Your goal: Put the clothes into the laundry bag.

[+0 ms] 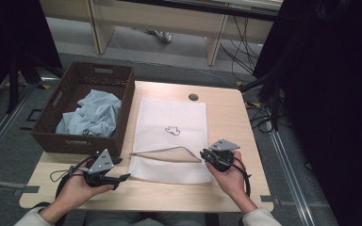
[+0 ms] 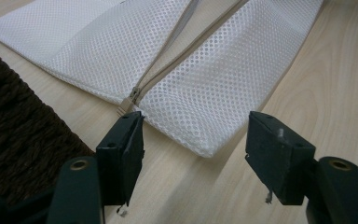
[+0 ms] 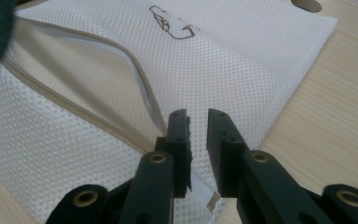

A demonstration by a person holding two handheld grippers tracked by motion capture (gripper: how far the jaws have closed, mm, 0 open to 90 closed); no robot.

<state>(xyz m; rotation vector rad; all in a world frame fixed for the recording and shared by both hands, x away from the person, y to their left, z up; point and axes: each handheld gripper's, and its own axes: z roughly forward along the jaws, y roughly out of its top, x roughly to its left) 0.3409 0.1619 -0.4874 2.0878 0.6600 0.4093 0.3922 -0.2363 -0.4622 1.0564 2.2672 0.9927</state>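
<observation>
Now the left tool (image 2: 196,140) is standing wide open just before the near corner of the white mesh bag (image 1: 169,136), beside its zipper pull (image 2: 129,100). Opposite, the right tool (image 3: 198,140) is staying narrow over the bag's other edge, gripping nothing clearly.

Each tool: left tool (image 1: 104,170), right tool (image 1: 219,155), black body, grey three-cornered plate, black cable, brass-coloured pivot screws (two black jaws). Sleeves pale.

Left hand-held gripper (image 2: 196,140) agape, right hand-held gripper (image 3: 198,121) narrow.
</observation>
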